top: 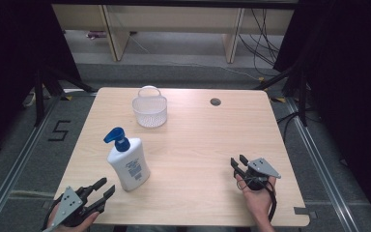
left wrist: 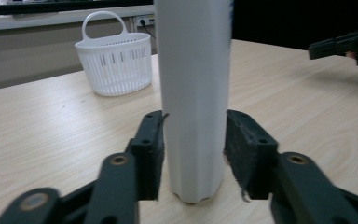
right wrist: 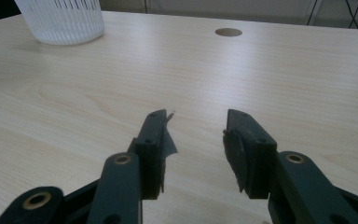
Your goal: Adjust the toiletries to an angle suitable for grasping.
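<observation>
White plastic pump bottle (top: pixel 129 166) with a blue pump stands upright near the counter's (top: pixel 198 145) front left, its base between the left hand-held gripper's (top: pixel 104 189) jaws, which flank it closely, though whether the pads press it I cannot tell. The right hand-held gripper (top: pixel 237 163) rests empty, jaws apart, near the front right edge. Bare wood lies between the bottle and the white slotted basket (top: pixel 149 111) at the back.

The lotion bottle (top: pixel 128 164) stands between the left gripper (top: pixel 102 189) and, farther back, the basket (top: pixel 149 111), seemingly untouched.
</observation>
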`<state>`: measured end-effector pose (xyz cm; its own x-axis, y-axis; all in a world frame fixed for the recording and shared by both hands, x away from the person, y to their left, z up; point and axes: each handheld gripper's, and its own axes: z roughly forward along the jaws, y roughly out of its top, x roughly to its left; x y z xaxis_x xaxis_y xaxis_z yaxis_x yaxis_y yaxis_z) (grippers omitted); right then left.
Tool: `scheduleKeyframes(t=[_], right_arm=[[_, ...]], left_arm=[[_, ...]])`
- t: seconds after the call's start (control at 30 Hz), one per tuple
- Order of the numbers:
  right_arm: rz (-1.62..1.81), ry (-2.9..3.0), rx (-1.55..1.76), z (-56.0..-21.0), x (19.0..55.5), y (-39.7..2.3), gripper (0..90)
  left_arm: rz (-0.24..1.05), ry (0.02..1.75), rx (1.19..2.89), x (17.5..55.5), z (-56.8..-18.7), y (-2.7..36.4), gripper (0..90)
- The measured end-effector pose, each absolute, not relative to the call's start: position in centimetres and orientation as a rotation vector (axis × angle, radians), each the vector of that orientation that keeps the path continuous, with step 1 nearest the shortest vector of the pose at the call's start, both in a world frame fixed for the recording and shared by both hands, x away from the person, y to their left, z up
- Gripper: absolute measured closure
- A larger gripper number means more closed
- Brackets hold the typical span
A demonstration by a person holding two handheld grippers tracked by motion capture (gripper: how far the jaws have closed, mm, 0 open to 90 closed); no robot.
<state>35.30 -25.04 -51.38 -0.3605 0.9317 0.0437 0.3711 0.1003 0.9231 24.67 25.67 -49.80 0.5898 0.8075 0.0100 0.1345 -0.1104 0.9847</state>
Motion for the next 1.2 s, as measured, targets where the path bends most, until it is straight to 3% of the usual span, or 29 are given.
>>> scheduleKeyframes(t=[0.1,0.3,1.2], right_arm=[[1.235,1.808,1.273,-51.4,35.4,-25.1,58.1],[1.245,1.823,1.28,-51.4,35.4,-25.1,57.9],[1.247,1.828,1.286,-51.4,35.5,-25.0,57.0]], left_arm=[[0.662,0.768,1.623,24.2,-49.4,25.1,71.9],[0.626,0.708,1.625,24.5,-48.6,23.2,85.4],[0.599,0.749,1.681,28.1,-48.3,20.9,89.9]])
